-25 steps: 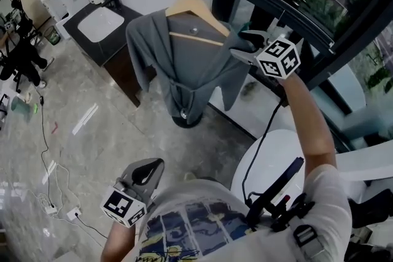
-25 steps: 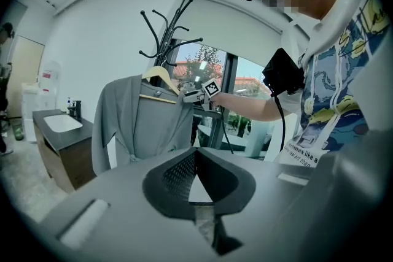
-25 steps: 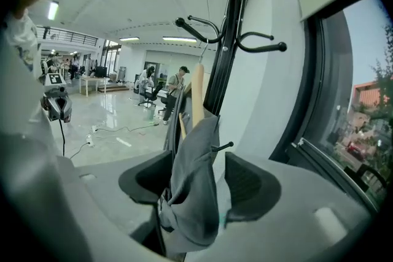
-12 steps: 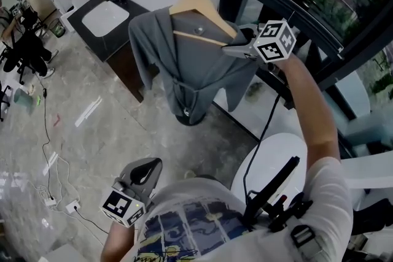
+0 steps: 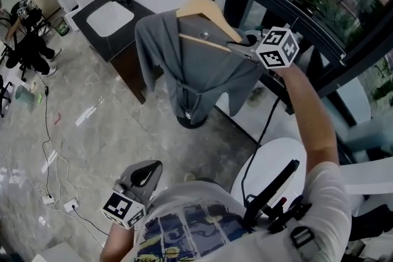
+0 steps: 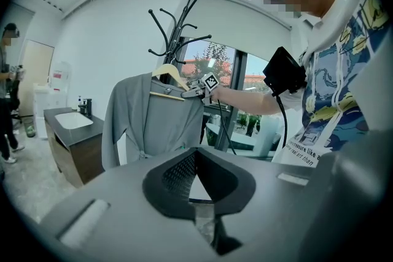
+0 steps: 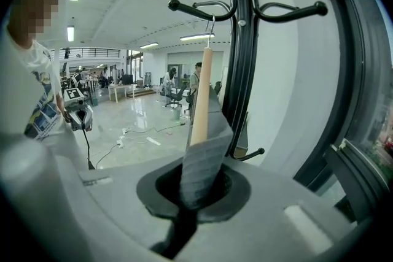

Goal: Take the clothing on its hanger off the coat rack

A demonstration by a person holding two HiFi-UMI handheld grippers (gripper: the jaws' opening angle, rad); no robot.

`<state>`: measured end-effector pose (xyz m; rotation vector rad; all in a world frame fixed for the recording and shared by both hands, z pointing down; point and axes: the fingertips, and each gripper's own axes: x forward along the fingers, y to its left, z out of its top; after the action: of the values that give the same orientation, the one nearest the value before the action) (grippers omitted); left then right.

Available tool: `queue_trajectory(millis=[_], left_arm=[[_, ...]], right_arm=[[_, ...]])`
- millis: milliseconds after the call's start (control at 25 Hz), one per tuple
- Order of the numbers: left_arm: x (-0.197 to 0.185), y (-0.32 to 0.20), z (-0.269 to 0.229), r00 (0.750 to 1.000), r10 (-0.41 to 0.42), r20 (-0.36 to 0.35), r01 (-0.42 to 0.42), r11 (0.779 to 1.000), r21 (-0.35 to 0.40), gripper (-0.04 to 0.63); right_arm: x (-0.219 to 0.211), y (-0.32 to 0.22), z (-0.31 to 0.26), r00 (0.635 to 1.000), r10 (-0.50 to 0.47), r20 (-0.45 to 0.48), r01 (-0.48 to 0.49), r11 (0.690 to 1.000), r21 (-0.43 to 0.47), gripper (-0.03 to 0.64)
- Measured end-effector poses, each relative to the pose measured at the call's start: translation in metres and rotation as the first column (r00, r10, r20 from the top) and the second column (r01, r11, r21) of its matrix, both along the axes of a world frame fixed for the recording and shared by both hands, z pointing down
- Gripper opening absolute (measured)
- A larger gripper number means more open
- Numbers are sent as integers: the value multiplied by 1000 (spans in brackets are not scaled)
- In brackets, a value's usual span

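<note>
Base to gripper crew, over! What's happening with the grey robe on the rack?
Right hand-held gripper just clamped shut on grey robe, over hanger end. Left hand-held gripper shut, empty, low. Hanger hooked on coat rack, not lifted yet.

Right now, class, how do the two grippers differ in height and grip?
The right gripper is raised to the hanger; the left gripper hangs low. The right's jaws have just closed on the grey garment; the left's are shut on nothing. Both carry marker cubes.
</note>
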<state>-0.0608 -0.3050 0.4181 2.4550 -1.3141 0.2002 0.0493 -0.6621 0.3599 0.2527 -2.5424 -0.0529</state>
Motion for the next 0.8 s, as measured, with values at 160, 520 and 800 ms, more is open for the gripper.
queue_trajectory(millis=[160,520,800], left_arm=[[-2,5,-2,1000,1,6,-1,1000,2,2],[-14,28,-1,1000,-13,1,13,1000,-5,2],[-27,55,-2,1000,-18,-10,18,1000,6,2]], right_arm=[[3,1,-2,999,37,-11,-36,999,4,5],[10,10,-14,997,79,-22,-79,997,13,5],[15,29,-43,994,112,0,-112,993,48,5]])
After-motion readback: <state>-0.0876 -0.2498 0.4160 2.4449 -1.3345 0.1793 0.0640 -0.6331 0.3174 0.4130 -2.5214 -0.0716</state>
